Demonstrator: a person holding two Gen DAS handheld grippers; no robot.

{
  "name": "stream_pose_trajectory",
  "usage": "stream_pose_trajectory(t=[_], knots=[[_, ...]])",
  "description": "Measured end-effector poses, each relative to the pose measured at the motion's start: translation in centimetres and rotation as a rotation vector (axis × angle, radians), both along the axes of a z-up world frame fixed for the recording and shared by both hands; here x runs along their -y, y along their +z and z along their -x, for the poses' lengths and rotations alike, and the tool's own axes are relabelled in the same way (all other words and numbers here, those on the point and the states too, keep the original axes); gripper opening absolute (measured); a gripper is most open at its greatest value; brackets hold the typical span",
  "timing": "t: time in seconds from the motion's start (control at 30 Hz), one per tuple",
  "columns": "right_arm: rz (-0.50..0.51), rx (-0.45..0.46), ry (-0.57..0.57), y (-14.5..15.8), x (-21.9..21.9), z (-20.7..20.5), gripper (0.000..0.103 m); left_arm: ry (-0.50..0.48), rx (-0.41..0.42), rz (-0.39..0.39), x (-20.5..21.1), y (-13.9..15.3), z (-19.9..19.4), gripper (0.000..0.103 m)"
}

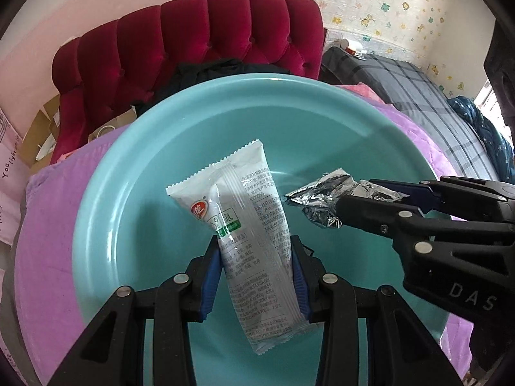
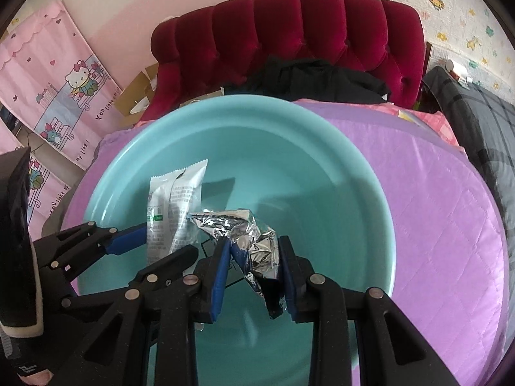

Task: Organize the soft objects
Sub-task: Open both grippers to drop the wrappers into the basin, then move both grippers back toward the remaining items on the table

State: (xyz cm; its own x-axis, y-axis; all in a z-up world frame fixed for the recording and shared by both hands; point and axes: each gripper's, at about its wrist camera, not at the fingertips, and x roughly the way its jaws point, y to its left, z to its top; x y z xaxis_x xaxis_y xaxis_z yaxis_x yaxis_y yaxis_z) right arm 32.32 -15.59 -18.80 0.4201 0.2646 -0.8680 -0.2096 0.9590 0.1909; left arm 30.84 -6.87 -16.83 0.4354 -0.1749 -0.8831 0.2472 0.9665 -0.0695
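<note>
L claw (image 1: pixel 256 254) grips white packet (image 1: pixel 244 222) lengthwise, upright over basin (image 1: pixel 128 167); R claw (image 2: pixel 254 254) pinches foil wrapper (image 2: pixel 254 234).

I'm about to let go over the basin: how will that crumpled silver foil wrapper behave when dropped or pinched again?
The foil wrapper looks crushed and empty, so probably very light and floppy. Its creases suggest it deforms further under the right gripper. It should flutter into the basin, not roll.

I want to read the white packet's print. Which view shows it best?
The left wrist view: the white packet fills the centre, its print facing the camera. In the right wrist view it is smaller, at an angle, partly behind the left tool.
</note>
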Motion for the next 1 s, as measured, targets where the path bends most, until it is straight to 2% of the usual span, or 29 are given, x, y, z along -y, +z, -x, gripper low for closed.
stream_pose_trajectory(t=[0.17, 0.23, 0.3, 0.37, 0.4, 0.47, 0.5, 0.53, 0.63, 1.0], knots=[[0.003, 0.014, 0.010, 0.3, -0.4, 0.1, 0.035, 0.001, 0.012, -0.004, 0.3, 0.3, 0.0, 0.046], [0.003, 0.016, 0.007, 0.4, -0.3, 0.1, 0.041, 0.008, 0.017, -0.005, 0.3, 0.5, 0.2, 0.052], [0.002, 0.018, 0.003, 0.5, -0.2, 0.1, 0.043, 0.021, 0.032, -0.009, 0.2, 1.0, 0.4, 0.068], [0.006, 0.031, -0.003, 0.9, -0.2, 0.3, 0.052, 0.031, 0.047, -0.002, 0.2, 1.5, 0.5, 0.093], [0.008, 0.036, -0.006, 1.1, -0.2, 0.4, 0.057, 0.032, 0.052, -0.003, 0.2, 1.7, 0.6, 0.096], [0.020, 0.054, -0.016, 1.7, -0.2, 0.6, 0.076, 0.033, 0.065, -0.022, 0.3, 2.0, 0.8, 0.103], [0.022, 0.063, -0.020, 1.9, -0.2, 0.7, 0.091, 0.032, 0.067, -0.027, 0.3, 2.1, 1.0, 0.103], [0.021, 0.072, -0.022, 2.2, -0.2, 0.9, 0.099, 0.032, 0.067, -0.028, 0.3, 2.2, 1.2, 0.103], [0.051, 0.097, -0.037, 2.9, -0.2, 1.6, 0.103, 0.047, 0.068, -0.038, 0.1, 2.5, 1.9, 0.103], [0.084, 0.121, -0.036, 5.5, 0.1, 5.7, 0.103, 0.070, 0.075, -0.027, -1.2, 5.3, 5.8, 0.103]])
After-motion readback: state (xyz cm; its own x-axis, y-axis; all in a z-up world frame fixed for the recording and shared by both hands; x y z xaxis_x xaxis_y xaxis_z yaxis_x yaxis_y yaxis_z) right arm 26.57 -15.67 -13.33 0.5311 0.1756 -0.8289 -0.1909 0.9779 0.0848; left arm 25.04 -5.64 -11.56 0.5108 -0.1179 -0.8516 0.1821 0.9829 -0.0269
